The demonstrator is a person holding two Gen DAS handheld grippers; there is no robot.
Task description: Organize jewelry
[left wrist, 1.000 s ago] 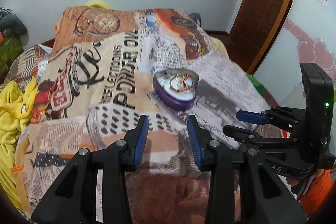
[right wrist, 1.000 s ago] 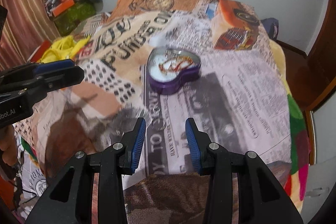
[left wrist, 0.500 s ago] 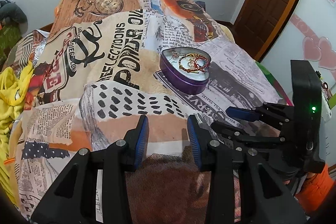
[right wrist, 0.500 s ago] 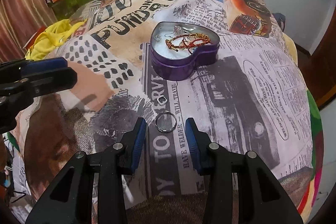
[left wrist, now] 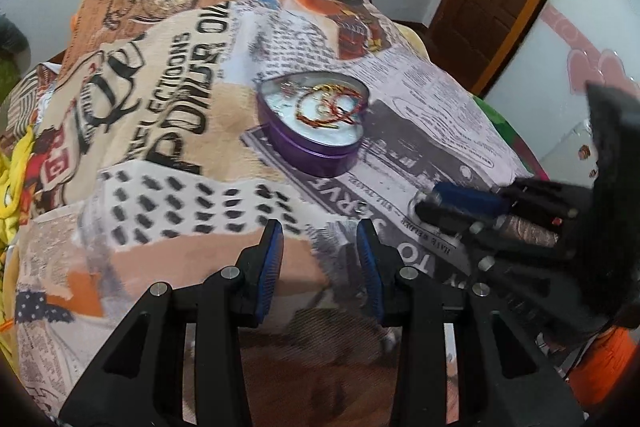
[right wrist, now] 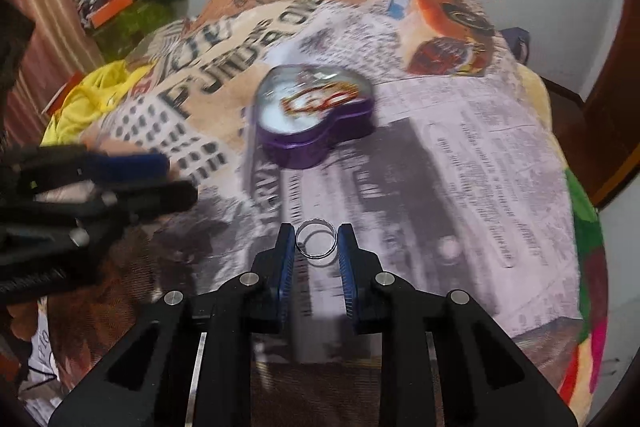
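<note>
From the left wrist, we are seeing our left gripper [left wrist: 320, 247] hovering wide open and empty over the blanket [left wrist: 168, 131], the tin [left wrist: 316, 123] beyond; the right gripper [left wrist: 448, 203] is blurring. From the right wrist, our right gripper [right wrist: 316, 247] is pinching the ring [right wrist: 316, 241] short of the blurred tin [right wrist: 312, 115].

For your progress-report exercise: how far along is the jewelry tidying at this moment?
Done: a red-and-gold bracelet already lies in the open purple heart-shaped tin. In hand: the right gripper grips a silver metal ring between its fingers. Left: carrying it to the tin. The left gripper is open, empty.
</note>
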